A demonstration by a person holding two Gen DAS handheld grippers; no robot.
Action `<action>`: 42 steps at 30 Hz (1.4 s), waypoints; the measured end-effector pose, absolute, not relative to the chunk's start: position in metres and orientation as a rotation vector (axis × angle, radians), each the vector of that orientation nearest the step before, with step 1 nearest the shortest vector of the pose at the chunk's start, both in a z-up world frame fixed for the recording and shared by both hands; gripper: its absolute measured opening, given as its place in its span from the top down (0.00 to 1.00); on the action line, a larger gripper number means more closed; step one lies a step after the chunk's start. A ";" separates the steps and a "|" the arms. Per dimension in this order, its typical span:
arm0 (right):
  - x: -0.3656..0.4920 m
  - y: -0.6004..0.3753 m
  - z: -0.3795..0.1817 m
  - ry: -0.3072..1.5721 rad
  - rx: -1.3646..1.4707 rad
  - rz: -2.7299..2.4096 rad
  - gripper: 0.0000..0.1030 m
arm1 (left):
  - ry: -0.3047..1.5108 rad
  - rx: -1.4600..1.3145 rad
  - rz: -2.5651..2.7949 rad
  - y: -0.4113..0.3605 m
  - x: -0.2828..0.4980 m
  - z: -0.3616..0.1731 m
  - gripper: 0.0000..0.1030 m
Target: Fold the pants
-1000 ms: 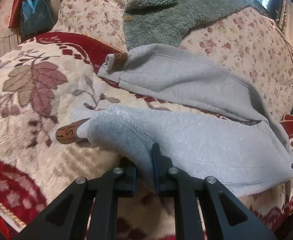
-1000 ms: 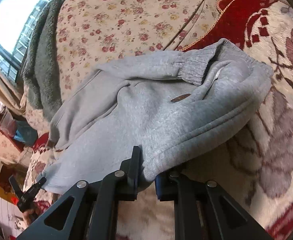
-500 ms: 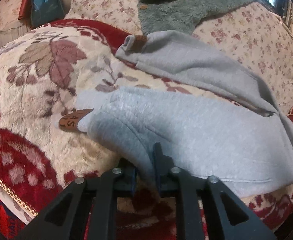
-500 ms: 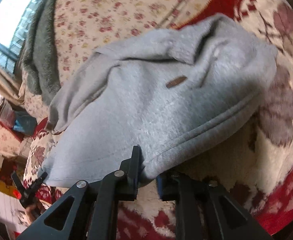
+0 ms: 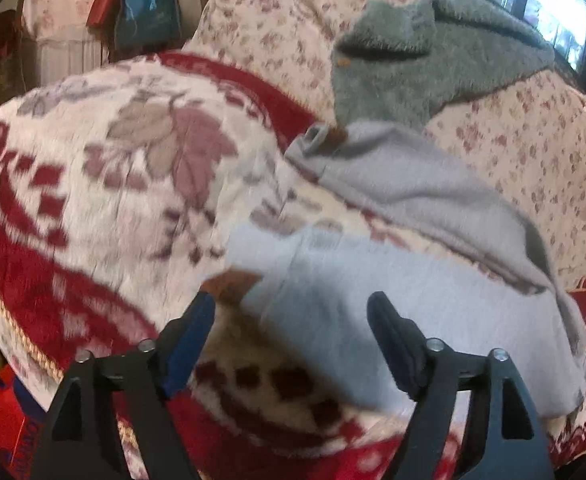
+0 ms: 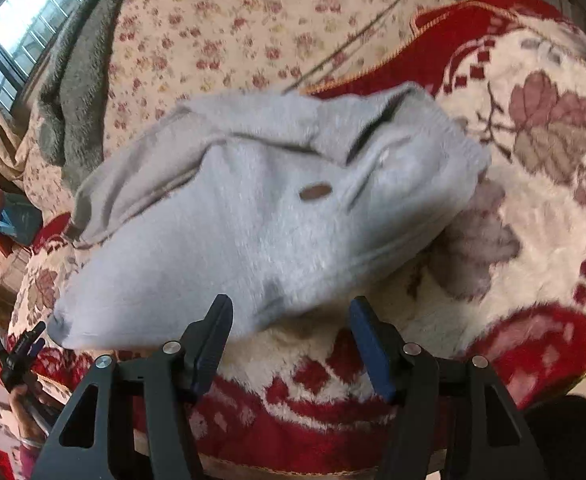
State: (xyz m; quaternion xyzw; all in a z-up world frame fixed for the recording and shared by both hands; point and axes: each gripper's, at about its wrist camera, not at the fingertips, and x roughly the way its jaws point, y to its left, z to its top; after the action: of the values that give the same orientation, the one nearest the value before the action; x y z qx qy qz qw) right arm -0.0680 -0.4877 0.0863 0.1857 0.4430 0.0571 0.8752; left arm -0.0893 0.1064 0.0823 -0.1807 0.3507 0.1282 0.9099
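The grey fleece pants [image 5: 433, 300] lie on a red and cream leaf-patterned blanket [image 5: 113, 208]. In the left wrist view the near leg reaches toward me, its brown cuff patch [image 5: 233, 282] just beyond my left finger; the far leg [image 5: 393, 176] lies behind. My left gripper [image 5: 291, 312] is open and empty, its jaws either side of the near leg's edge. In the right wrist view the waist end of the pants [image 6: 293, 208] lies flat with a small brown label [image 6: 315, 192]. My right gripper [image 6: 289, 316] is open and empty just short of the hem.
A grey-green fleece garment [image 5: 433, 52] lies on a floral cover [image 5: 533, 152] behind the pants. A blue bag [image 5: 145, 8] hangs at the far left. The other gripper [image 6: 21, 352] shows at the blanket's left edge. A window [image 6: 25, 28] is behind.
Both grippers have opened and let go of the pants, which now lie on the blanket. Both have drawn back a little from the fabric.
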 end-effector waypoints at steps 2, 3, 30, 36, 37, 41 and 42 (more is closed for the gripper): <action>-0.063 -0.491 0.093 0.895 0.373 0.094 0.36 | 0.729 -0.359 0.265 0.102 -0.078 0.083 0.22; -0.058 -0.496 0.095 0.875 0.371 0.082 0.36 | 0.736 -0.346 0.269 0.099 -0.072 0.081 0.22; 0.024 -0.506 0.083 0.957 0.402 0.150 0.23 | 0.821 -0.289 0.177 0.036 -0.013 0.094 0.15; 0.054 -0.462 0.085 0.962 0.443 0.262 0.21 | 0.826 -0.339 0.145 0.039 0.027 0.101 0.13; 0.058 -0.455 0.085 0.960 0.426 0.271 0.21 | 0.824 -0.341 0.137 0.040 0.036 0.103 0.11; 0.090 -0.423 0.089 0.959 0.315 0.323 0.21 | 0.824 -0.319 0.126 0.047 0.072 0.109 0.11; 0.100 -0.418 0.091 0.950 0.286 0.326 0.21 | 0.828 -0.306 0.129 0.049 0.081 0.109 0.11</action>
State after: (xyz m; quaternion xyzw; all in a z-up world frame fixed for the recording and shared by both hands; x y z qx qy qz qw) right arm 0.1002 -0.4179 0.0913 0.1368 0.4538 0.1557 0.8667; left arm 0.0813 0.0490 0.1094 -0.1481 0.4004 0.0622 0.9021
